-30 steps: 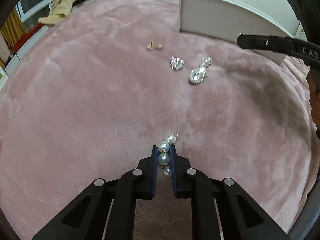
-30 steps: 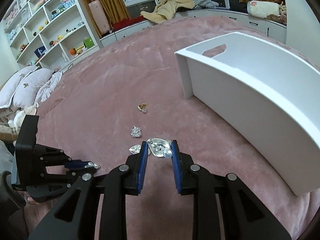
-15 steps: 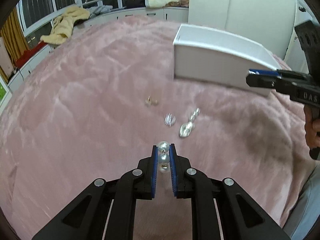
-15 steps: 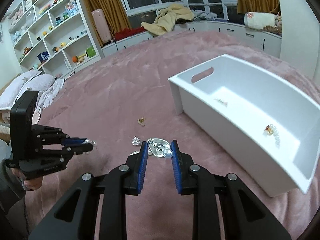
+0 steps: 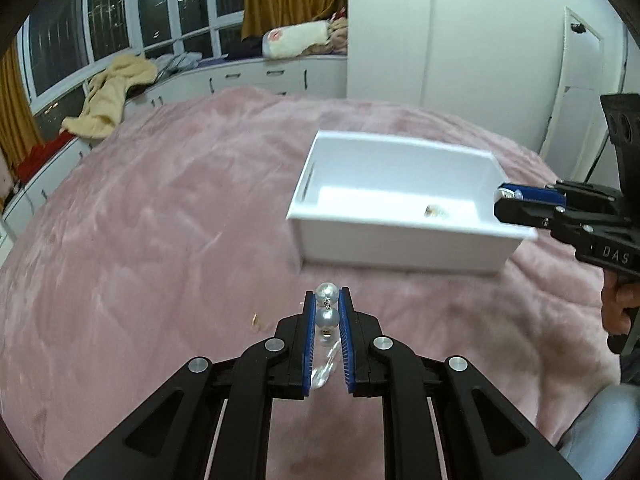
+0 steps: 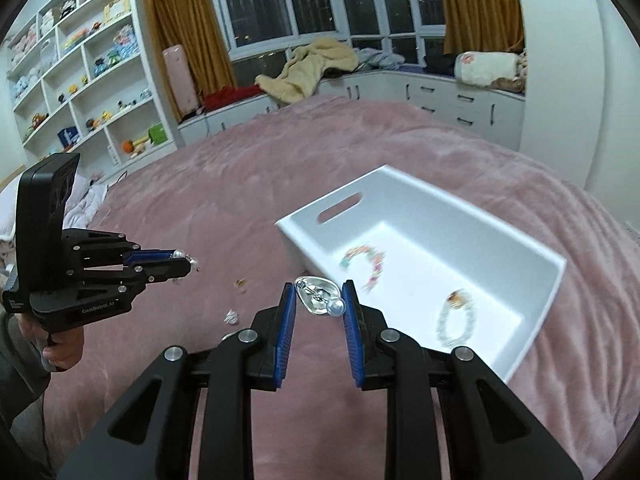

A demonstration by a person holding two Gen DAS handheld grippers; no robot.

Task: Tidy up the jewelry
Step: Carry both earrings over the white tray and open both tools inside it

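My left gripper is shut on a pearl drop earring, held in the air above the pink blanket. In the right wrist view that left gripper shows at the left with the pearls at its tip. My right gripper is shut on a silver earring with a small bead, just short of the white box. From the left wrist view, the right gripper hangs at the near right corner of the white box. Bracelets lie inside the box.
A small gold earring and a silver piece lie on the blanket left of my right gripper. Shelves with toys stand far left; a window bench with a yellow garment runs behind.
Both grippers rose from the blanket with their earrings and moved toward the white box, whose inside has come into view.
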